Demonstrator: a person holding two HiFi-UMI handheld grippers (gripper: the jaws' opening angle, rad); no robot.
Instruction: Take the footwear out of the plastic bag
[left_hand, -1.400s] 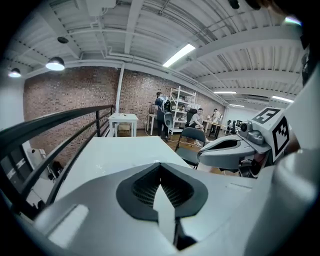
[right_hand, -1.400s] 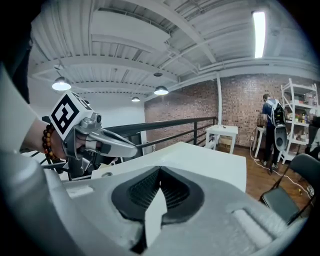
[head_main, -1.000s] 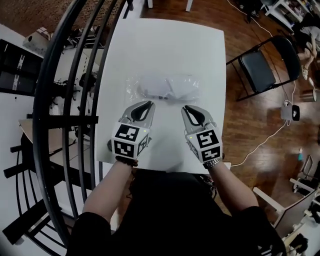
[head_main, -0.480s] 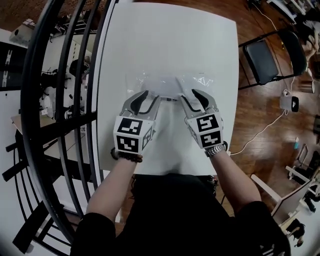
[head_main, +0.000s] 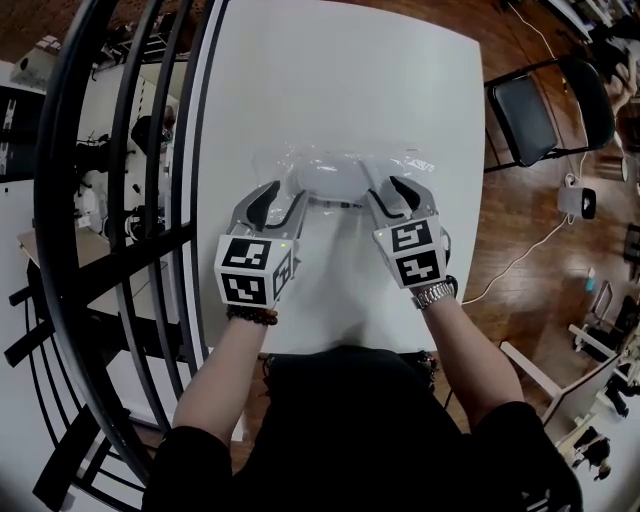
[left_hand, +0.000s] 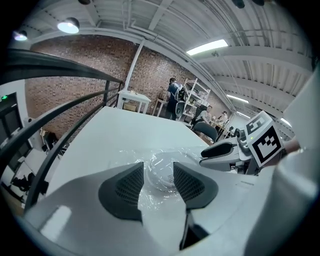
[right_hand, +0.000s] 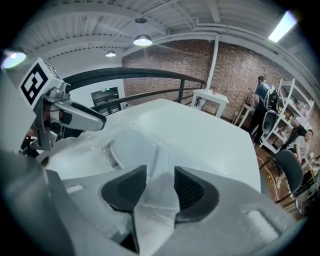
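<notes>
Grey-padded and just opening, the jaws of the left gripper (head_main: 282, 198) and the right gripper (head_main: 392, 195) are standing apart, straddling the near edge of the crinkled clear plastic bag (head_main: 400, 160) without pinching it. The pale white footwear (head_main: 328, 180) is lying inside, so every step of removal is waiting. The plain white table (head_main: 340, 80) is carrying it all. Beyond, a black folding chair (head_main: 530, 115) is standing on the brown wooden floor (head_main: 515, 240).

The place was an industrial loft workspace, a lab or workshop: a bare brick wall (right_hand: 235, 65), strip lights (left_hand: 206, 47) under an exposed ceiling, open shelving (right_hand: 295, 105), a wood floor (head_main: 520, 240), and a folding chair (head_main: 530, 115) near the white table (head_main: 340, 70).
</notes>
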